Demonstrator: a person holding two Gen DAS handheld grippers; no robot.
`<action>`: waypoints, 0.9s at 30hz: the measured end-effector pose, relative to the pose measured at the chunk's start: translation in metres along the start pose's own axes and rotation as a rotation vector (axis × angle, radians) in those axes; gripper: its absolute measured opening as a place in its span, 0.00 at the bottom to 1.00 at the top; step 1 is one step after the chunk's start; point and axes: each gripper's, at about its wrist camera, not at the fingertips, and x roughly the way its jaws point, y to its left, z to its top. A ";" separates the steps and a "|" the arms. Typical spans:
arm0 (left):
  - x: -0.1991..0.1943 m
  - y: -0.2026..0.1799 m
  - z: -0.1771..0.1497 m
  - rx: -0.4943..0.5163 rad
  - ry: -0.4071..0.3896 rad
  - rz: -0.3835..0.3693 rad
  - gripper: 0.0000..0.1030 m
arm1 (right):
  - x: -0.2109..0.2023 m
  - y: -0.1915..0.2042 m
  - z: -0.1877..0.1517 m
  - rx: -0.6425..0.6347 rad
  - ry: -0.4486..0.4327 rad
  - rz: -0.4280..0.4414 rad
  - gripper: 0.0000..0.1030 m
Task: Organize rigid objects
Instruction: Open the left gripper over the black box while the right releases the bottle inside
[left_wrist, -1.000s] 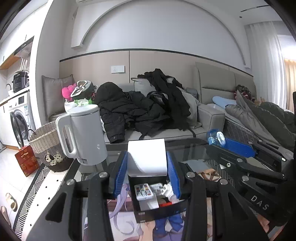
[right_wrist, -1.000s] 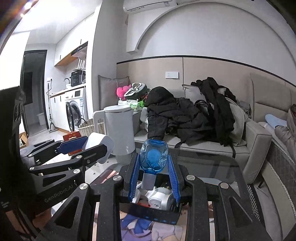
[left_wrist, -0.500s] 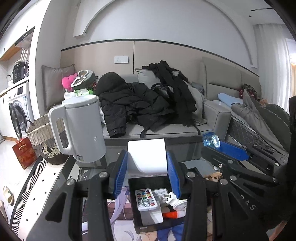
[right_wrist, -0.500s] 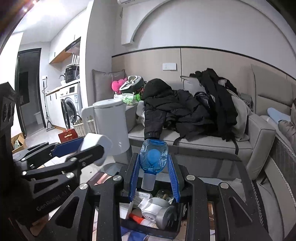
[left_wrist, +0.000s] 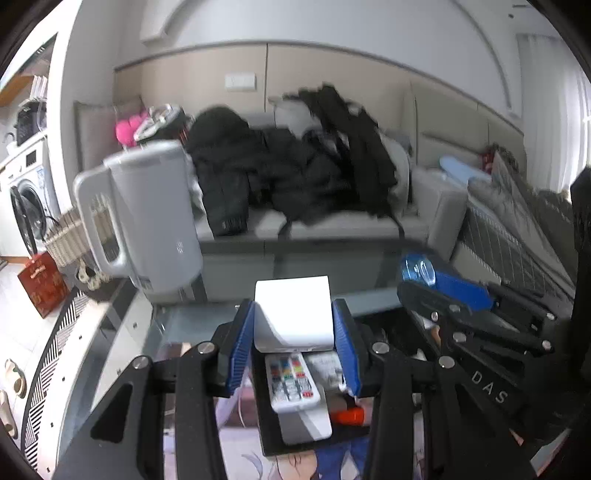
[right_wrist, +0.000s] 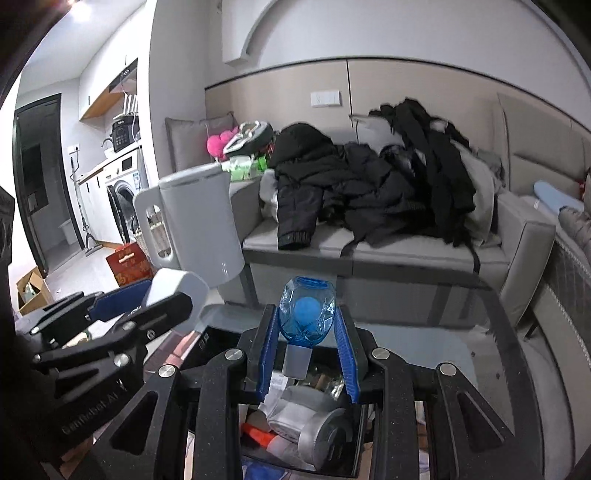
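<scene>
My left gripper (left_wrist: 293, 321) is shut on a white box-shaped object (left_wrist: 293, 314), held above a black bin (left_wrist: 273, 435) on the glass table. In the bin lie a white remote with coloured buttons (left_wrist: 291, 382), a red-orange item (left_wrist: 349, 415) and other small things. My right gripper (right_wrist: 304, 321) is shut on a small clear blue bottle (right_wrist: 306, 312), cap end towards the camera, above the same bin (right_wrist: 354, 461), where a grey cylinder (right_wrist: 325, 439) lies. Each gripper shows in the other's view: the right gripper (left_wrist: 436, 277), the left gripper (right_wrist: 162, 295).
A grey-white kettle (left_wrist: 147, 214) stands on the glass table (right_wrist: 443, 332) at the left. Behind is a sofa (left_wrist: 332, 225) piled with black clothes. A wicker basket (left_wrist: 68, 236), a red box (left_wrist: 42, 282) and a washing machine (left_wrist: 26, 206) are on the left.
Both grippers have come forward and lower with their objects. The bin's contents now lie closer beneath them, and the kettle looms larger at the left.
</scene>
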 end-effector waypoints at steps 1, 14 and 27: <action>0.003 0.000 -0.001 -0.004 0.012 -0.003 0.40 | 0.003 0.000 -0.001 0.002 0.012 0.002 0.29; 0.037 -0.003 -0.016 -0.023 0.199 -0.012 0.40 | 0.038 -0.007 -0.022 0.058 0.198 0.014 0.29; 0.044 -0.008 -0.022 0.010 0.245 0.004 0.40 | 0.053 -0.012 -0.040 0.074 0.306 0.001 0.30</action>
